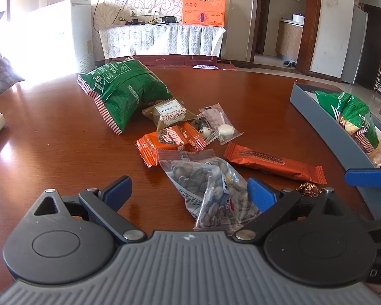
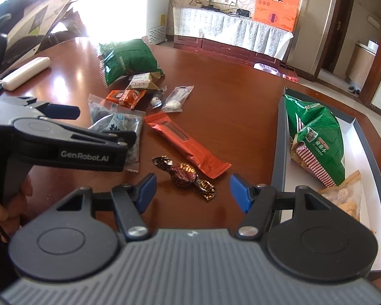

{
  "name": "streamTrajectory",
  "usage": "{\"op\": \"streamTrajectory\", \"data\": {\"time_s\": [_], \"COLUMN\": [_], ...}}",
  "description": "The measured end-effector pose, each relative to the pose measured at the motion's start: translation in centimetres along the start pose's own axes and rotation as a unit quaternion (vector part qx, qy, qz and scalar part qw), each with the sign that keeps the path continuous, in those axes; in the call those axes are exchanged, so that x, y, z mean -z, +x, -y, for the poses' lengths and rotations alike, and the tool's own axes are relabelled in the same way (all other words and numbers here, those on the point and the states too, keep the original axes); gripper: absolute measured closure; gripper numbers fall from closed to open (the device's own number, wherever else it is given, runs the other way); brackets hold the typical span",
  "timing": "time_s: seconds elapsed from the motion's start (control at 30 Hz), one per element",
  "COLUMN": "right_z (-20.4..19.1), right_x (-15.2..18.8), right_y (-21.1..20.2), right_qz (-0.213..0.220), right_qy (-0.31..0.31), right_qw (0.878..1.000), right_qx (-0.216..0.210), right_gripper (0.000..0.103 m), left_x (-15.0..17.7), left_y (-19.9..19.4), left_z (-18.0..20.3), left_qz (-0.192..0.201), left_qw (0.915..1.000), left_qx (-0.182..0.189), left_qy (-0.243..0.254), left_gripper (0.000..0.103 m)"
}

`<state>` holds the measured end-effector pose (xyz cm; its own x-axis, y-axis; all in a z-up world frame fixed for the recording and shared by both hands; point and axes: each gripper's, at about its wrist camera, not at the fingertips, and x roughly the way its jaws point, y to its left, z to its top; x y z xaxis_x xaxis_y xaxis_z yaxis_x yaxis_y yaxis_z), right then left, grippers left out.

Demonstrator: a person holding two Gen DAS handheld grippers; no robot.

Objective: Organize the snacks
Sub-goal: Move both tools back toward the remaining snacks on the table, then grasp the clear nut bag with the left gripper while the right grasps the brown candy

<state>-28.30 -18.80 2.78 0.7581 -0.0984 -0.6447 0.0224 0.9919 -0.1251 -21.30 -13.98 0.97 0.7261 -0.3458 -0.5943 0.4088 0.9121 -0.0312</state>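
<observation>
My left gripper is open over a clear packet of seeds, which lies between its blue pads and nearer the right one. From the right wrist view the left gripper hovers over that seed packet. My right gripper stands partly open, and a brown wrapped candy lies on the table just ahead of its fingertips, untouched. A long orange bar, an orange packet and a green chip bag lie further out. A grey tray at the right holds another green bag.
A pale snack packet also lies in the tray. A clear packet with a white sweet and a gold-brown packet sit mid-table. A white remote-like bar rests at the far left. A person's hand holds the left gripper.
</observation>
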Motion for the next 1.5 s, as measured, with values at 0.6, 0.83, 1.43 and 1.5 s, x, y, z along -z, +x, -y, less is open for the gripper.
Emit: {"op": "streamTrajectory", "data": {"time_s": [0.6, 0.83, 1.43, 1.5], "right_z": [-1.0, -0.9, -1.5, -1.6], "right_x": [0.1, -0.1, -0.5, -0.5], "right_y": [0.8, 1.4, 1.5, 1.4], "right_qz": [-0.006, -0.007, -0.011, -0.013], "right_qy": [-0.033, -0.028, -0.016, -0.018], "right_qw": [0.999, 1.000, 0.999, 0.999], "right_qx": [0.002, -0.008, -0.038, -0.038], "right_gripper": [0.053, 0.055, 0.076, 0.076], "left_x": [0.0, 0.3, 0.5, 0.6], "left_y": [0.1, 0.2, 0.4, 0.5], "left_z": [-0.5, -1.6, -1.2, -1.1], "left_qz": [0.001, -0.010, -0.011, -0.009], "left_qw": [0.9987, 0.9976, 0.9966, 0.9967], "left_qx": [0.047, 0.058, 0.076, 0.075], "left_qy": [-0.018, -0.038, -0.029, -0.027], "left_gripper": [0.052, 0.055, 0.053, 0.056]}}
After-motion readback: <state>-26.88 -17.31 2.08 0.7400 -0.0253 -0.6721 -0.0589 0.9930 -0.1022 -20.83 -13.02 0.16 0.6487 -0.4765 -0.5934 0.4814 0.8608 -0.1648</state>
